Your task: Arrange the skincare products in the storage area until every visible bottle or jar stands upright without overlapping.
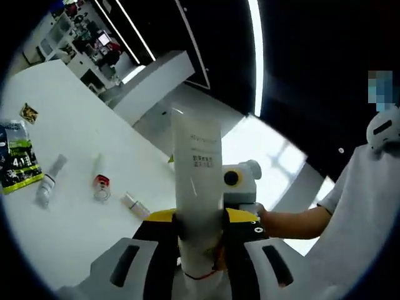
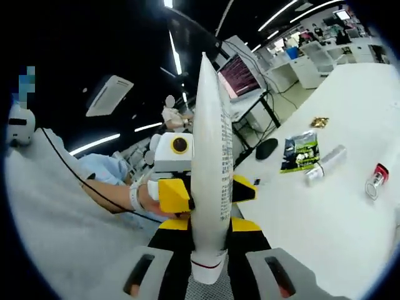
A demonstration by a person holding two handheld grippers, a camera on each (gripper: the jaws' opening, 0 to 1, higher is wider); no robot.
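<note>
A: Which step is in hand?

B: A handover, I'd judge. Both the left gripper (image 1: 200, 247) and the right gripper (image 2: 209, 250) pinch one white tube (image 1: 197, 187), held up off the table (image 1: 75, 212).

A: Next?

B: One must let go, the other stand it upright. Open room at nine o'clock in the left gripper view, short of the packet (image 1: 17, 164), small tube (image 1: 49, 181) and jar (image 1: 101, 185). The far edge is close.

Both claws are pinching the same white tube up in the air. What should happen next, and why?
Probably one gripper should let go, so the other can stand the white tube on the table. The left gripper and right gripper both clamp it, above the table.
</note>
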